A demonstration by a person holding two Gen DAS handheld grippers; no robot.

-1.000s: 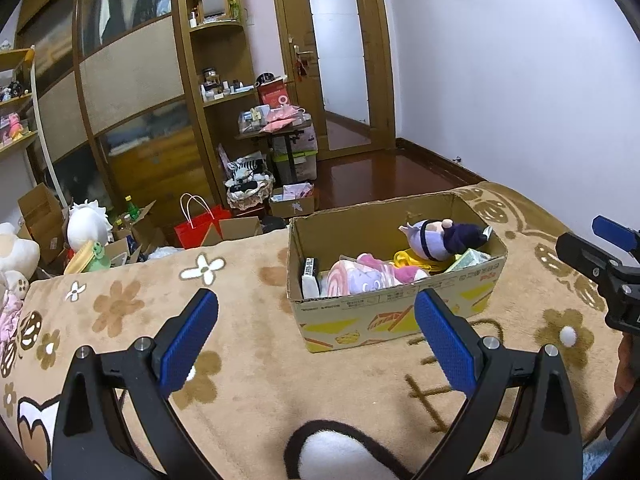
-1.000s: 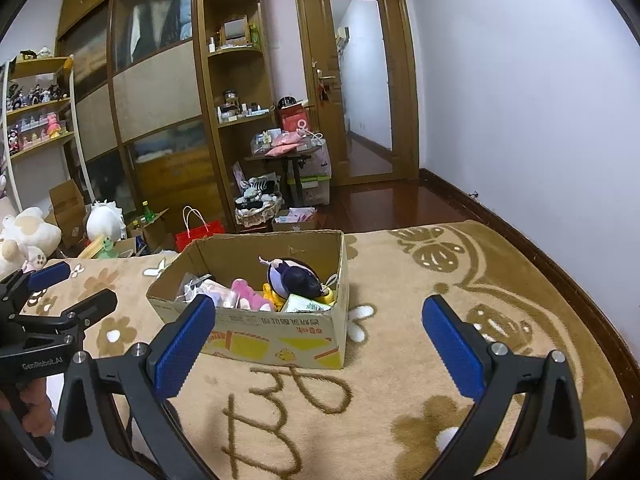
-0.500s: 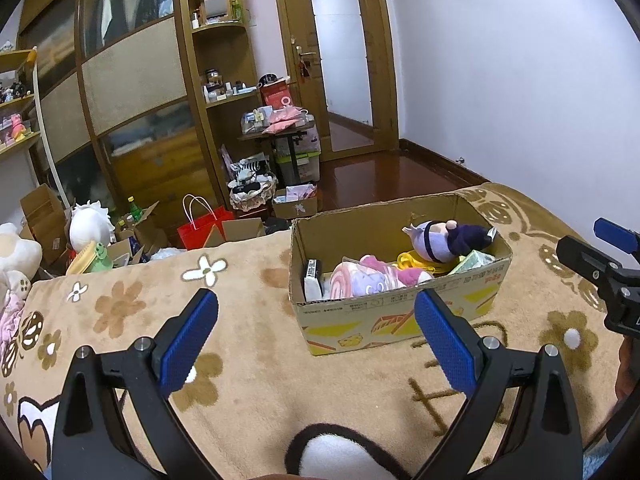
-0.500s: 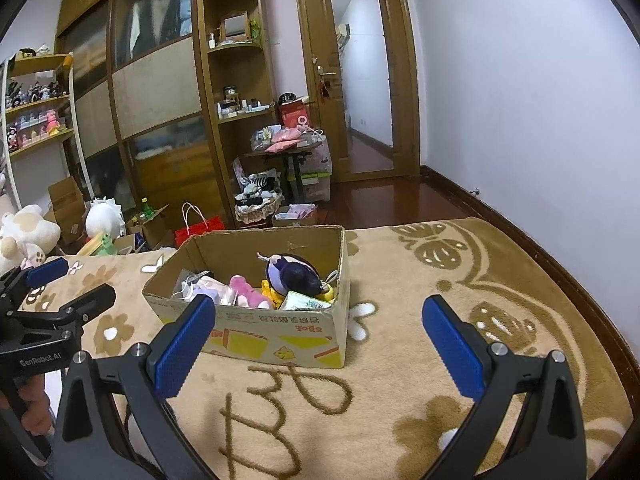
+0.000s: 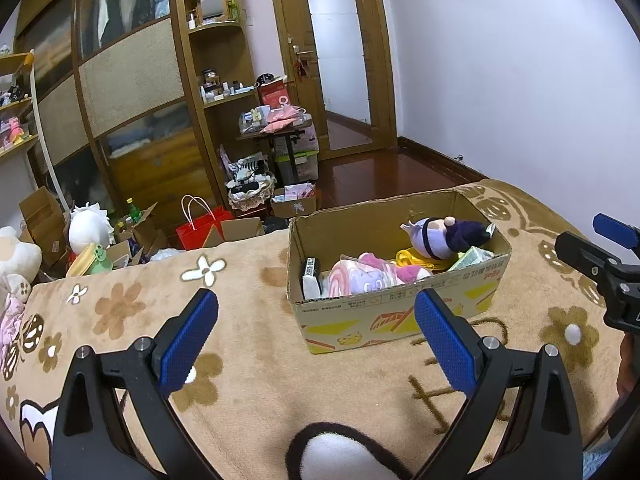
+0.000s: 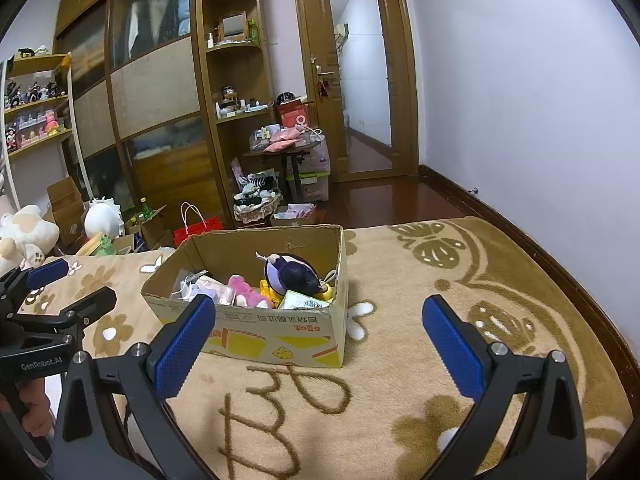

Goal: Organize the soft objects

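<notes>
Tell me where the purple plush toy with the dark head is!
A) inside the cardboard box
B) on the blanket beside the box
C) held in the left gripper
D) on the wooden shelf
A: the purple plush toy lies inside the open cardboard box, on top of the other soft things, and both the left gripper and the right gripper are open and empty.

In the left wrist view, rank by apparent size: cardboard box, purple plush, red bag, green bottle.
1. cardboard box
2. purple plush and red bag: look similar; the bag is farther away and partly hidden, so unranked.
3. green bottle, also farther off.
</notes>
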